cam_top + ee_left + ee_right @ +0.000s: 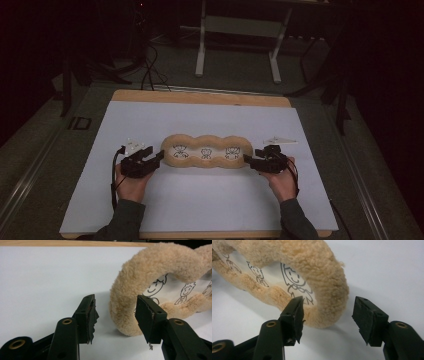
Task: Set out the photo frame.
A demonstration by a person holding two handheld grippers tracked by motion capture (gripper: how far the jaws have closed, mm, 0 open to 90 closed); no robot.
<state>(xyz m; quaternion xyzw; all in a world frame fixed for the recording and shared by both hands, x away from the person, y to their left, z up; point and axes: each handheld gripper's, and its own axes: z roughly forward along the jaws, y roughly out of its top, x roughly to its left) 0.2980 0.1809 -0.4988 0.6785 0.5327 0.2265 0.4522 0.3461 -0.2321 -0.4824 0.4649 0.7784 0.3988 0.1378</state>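
A tan plush frame (205, 138) with three lobes lies flat on the white sheet, and cartoon figures are drawn on the white panels inside it. My left gripper (159, 156) is at its left end and stands open. In the left gripper view the fuzzy rim (150, 262) curves between and beyond the jaws of the left gripper (117, 306), and the pads are clear of it. My right gripper (246, 159) is at the frame's right end, also open. In the right gripper view the rim's end (312, 257) sits between the spread jaws of the right gripper (329, 305), untouched.
The white sheet (200, 200) covers most of a wooden table (200, 97). Beyond the table's far edge, a metal stand (237, 45) and loose cables (150, 70) sit on the dark floor. A person's hands and dark sleeves come in from the near edge.
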